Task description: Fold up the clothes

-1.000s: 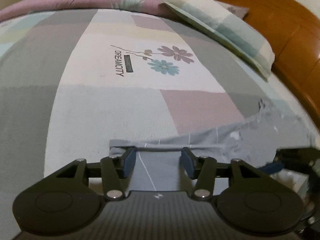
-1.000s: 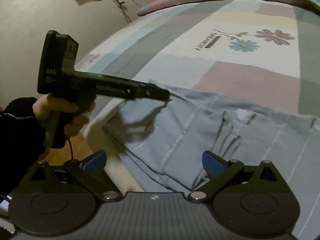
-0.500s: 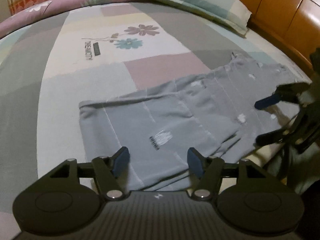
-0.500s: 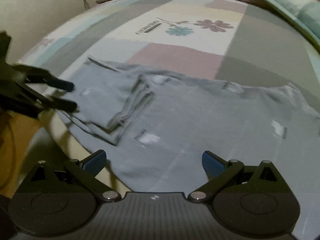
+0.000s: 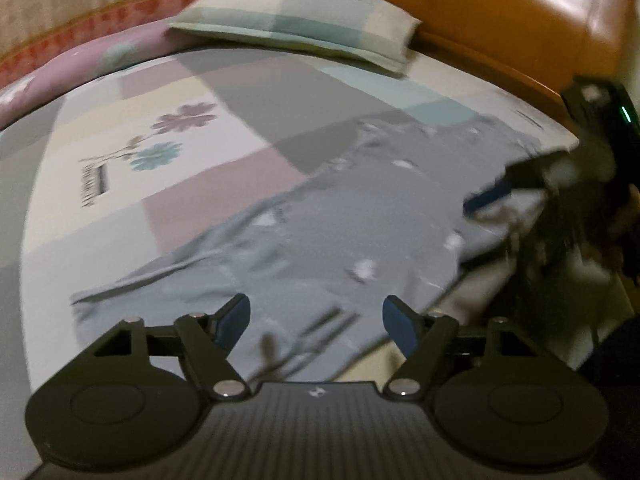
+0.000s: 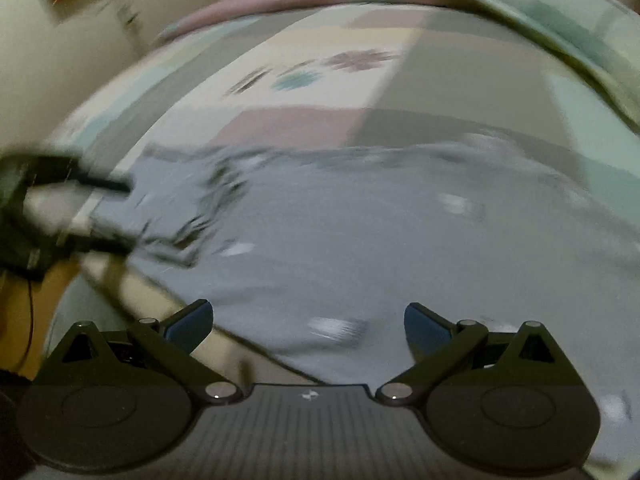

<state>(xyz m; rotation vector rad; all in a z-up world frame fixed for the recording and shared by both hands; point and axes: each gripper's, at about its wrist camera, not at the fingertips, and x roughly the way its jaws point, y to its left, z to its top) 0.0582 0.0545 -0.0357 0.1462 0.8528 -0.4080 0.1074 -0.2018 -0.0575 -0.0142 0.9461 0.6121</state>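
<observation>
Between folds: grey garment (image 5: 328,240) lies flat on the bed (image 5: 224,92), mid-frame toward lower right. Left gripper (image 5: 316,318) fingers opening, nothing between them; right gripper (image 6: 308,322) fingers spread wide, empty. Next needs a fresh edge grasp. Versus a second ago, left has let go and both have pulled back.

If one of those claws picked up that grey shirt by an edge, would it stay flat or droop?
The grey printed cotton garment would probably droop: it already lies in soft wrinkles on the patchwork bedsheet. It looks thin, so likely light. Its folded layers might slide apart.
</observation>
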